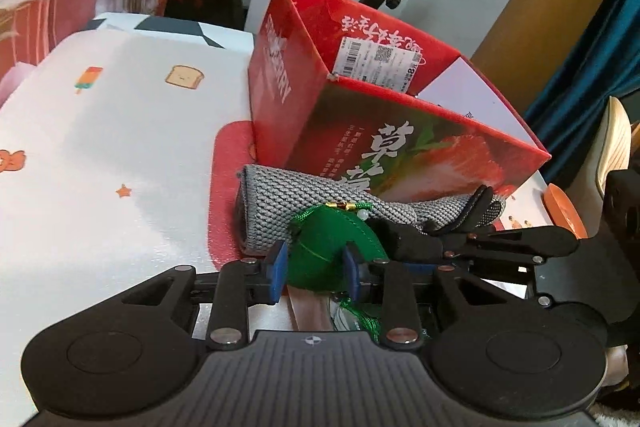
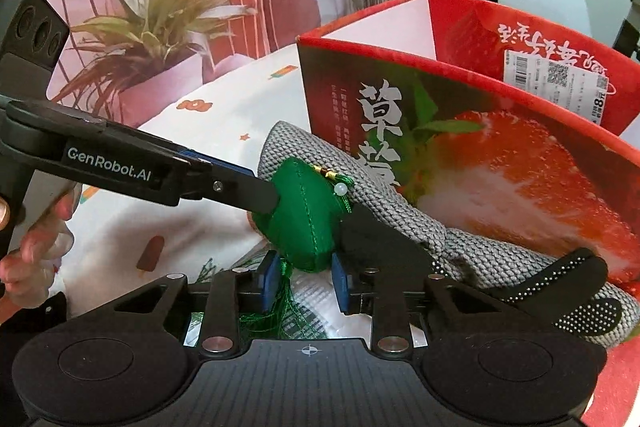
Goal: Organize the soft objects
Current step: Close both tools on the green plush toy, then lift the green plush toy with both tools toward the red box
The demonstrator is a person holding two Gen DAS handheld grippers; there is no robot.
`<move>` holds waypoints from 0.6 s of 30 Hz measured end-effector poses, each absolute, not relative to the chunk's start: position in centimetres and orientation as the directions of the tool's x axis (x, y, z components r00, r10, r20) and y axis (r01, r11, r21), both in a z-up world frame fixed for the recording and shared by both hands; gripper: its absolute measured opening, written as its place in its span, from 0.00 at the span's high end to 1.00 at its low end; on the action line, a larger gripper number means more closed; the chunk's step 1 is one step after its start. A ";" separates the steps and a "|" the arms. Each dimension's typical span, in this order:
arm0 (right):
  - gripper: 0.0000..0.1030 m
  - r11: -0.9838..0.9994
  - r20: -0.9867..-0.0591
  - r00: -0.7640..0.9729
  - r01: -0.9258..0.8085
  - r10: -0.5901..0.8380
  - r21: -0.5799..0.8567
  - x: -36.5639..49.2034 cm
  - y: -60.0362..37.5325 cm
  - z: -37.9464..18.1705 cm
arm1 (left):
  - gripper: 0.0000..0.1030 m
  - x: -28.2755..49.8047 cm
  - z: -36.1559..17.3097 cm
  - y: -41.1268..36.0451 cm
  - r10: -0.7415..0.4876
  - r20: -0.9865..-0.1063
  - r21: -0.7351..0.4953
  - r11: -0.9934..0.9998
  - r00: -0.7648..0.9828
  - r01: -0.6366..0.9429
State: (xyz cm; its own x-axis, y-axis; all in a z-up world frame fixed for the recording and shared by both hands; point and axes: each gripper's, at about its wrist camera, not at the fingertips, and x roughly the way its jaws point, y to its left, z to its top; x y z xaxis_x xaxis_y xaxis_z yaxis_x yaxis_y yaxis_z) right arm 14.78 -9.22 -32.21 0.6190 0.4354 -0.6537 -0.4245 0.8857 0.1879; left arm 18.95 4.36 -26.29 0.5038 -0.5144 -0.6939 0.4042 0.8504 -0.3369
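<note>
Left gripper (image 1: pixel 315 271): jaws narrowed, blue pads pressed on both sides of the green stuffed pouch (image 1: pixel 328 251). Right gripper (image 2: pixel 303 281): jaws narrow too, but its pads only bracket the pouch's lower tip, firm contact not confirmed. Pouch sits low on the grey knit item (image 1: pixel 320 195), which leans against the open red strawberry box (image 1: pixel 400 131) on the white printed cloth (image 1: pixel 100 147). Risks: two grippers pulling apart could strain the seam; the tassel (image 2: pixel 248 319) (dangling under the fingers) may snag; lifting may drag the knit item along.
</note>
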 end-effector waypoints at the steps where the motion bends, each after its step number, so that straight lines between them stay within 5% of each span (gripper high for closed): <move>1: 0.75 0.887 -0.655 0.618 -0.422 0.434 0.190 14.9 -9.2 -32.3 | 0.69 19.1 -26.4 4.3 -0.519 -0.694 -0.342 0.848 0.499 0.405; 18: 0.77 0.891 -0.641 0.629 -0.392 0.441 0.228 15.4 -9.7 -32.8 | 0.58 21.2 -27.7 4.0 -0.605 -0.651 -0.460 0.795 0.459 0.395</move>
State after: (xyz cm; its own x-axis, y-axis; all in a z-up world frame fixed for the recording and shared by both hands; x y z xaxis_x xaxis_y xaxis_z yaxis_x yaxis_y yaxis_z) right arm 15.42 -9.70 -32.84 0.6287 0.4406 -0.6408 -0.3923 0.8912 0.2278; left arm 21.17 4.04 -27.69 0.4586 -0.6046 -0.6513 0.3949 0.7952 -0.4601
